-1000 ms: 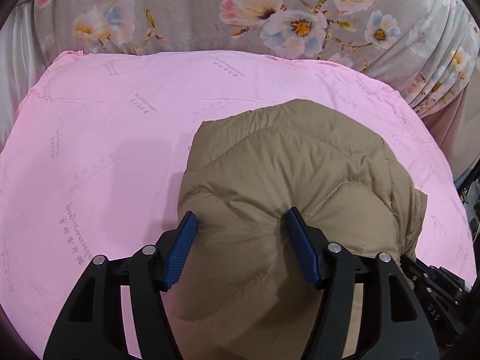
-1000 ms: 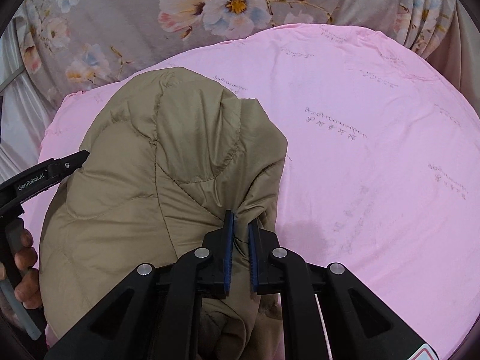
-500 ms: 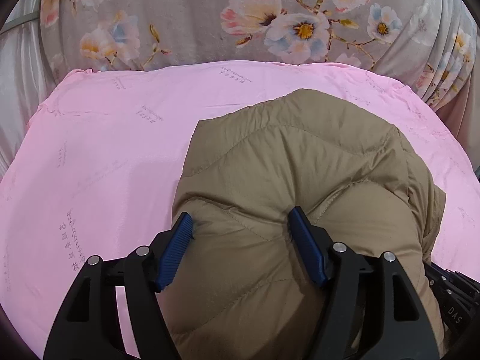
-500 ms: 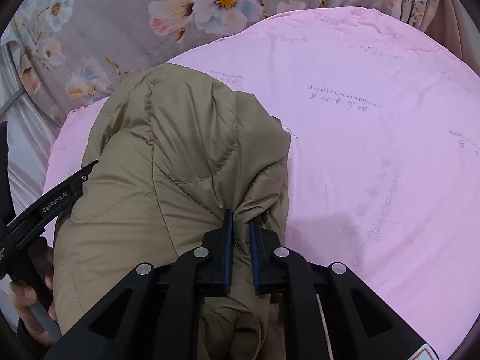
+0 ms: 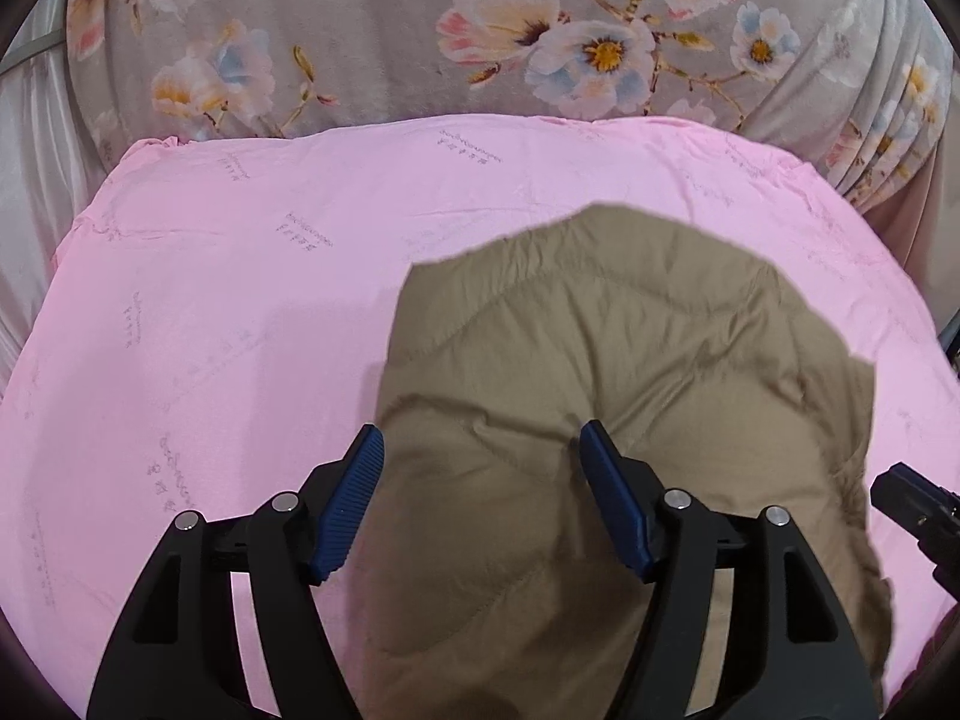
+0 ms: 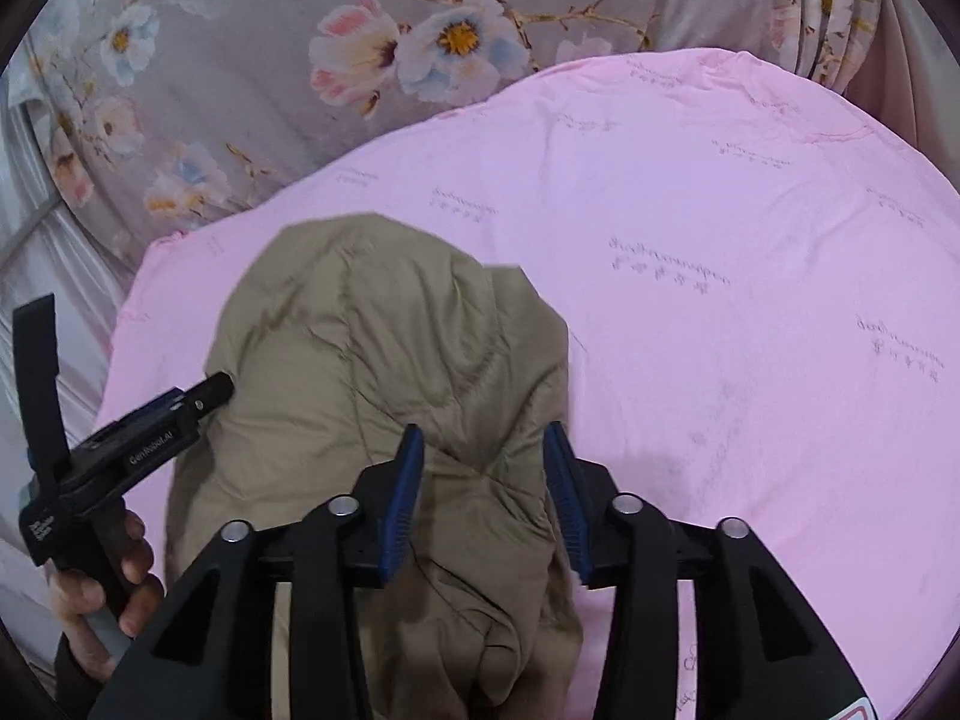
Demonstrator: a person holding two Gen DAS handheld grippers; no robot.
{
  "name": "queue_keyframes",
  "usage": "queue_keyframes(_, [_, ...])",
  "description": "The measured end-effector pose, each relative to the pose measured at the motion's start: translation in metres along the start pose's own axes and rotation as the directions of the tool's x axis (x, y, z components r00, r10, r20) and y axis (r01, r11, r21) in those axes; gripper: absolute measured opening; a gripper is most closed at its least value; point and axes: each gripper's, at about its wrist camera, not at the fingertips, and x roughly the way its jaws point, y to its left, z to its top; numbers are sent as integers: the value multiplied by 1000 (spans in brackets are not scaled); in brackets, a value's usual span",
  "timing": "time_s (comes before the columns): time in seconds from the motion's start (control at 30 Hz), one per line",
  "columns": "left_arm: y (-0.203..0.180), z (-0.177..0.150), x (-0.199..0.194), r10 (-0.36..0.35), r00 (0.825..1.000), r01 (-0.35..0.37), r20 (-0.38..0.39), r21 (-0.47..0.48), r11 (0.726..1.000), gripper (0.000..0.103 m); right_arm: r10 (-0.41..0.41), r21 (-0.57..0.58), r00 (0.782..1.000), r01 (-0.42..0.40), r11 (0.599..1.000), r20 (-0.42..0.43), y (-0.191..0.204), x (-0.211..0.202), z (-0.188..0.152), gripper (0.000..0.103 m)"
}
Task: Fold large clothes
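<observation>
A pink sheet (image 5: 240,312) fills the middle of both views, with a floral blanket (image 5: 420,30) across the top. The tan quilted jacket (image 5: 600,360) lies bunched on the sheet, its long axis running up-frame from the lower centre. Both grippers hang directly over its near end. The left gripper (image 5: 480,468) has its jaws spread wide; the right gripper (image 6: 483,474) has its jaws parted too, straddling a raised fold without pinching it.

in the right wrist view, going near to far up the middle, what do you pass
right gripper with jaws apart → tan jacket → pink sheet → floral fabric
</observation>
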Motion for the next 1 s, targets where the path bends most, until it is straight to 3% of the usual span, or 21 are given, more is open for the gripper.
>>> queue_keyframes(0.1, [5,27,-9,-34,999,33,-6,-48,998,66,21,7,1000,-21,1000,1,10,6,22,62])
queue_keyframes(0.33, [-7,66,7,-66,997,63,-38,-63,996,66,4,191,998,10,982,-69,4,62,45,64])
queue_keyframes(0.37, [-10,67,16,-77,995,73,-58,-70,995,66,10,196,997,6,981,-82,5,68,43,61])
queue_keyframes(0.43, [-17,65,33,-85,992,79,-91,-68,995,66,-6,180,996,23,983,-94,7,81,36,39])
queue_keyframes(0.53, [-29,51,58,-40,994,37,-97,-32,999,68,-44,133,995,56,990,-88,9,93,24,29])
queue_keyframes(0.7, [-38,43,67,-3,998,3,-60,2,1000,74,-80,76,994,85,993,-71,9,102,16,26])
queue_keyframes(1.0, [-42,32,81,16,1000,-16,-21,15,1000,80,-85,73,996,88,993,-37,5,109,7,26])
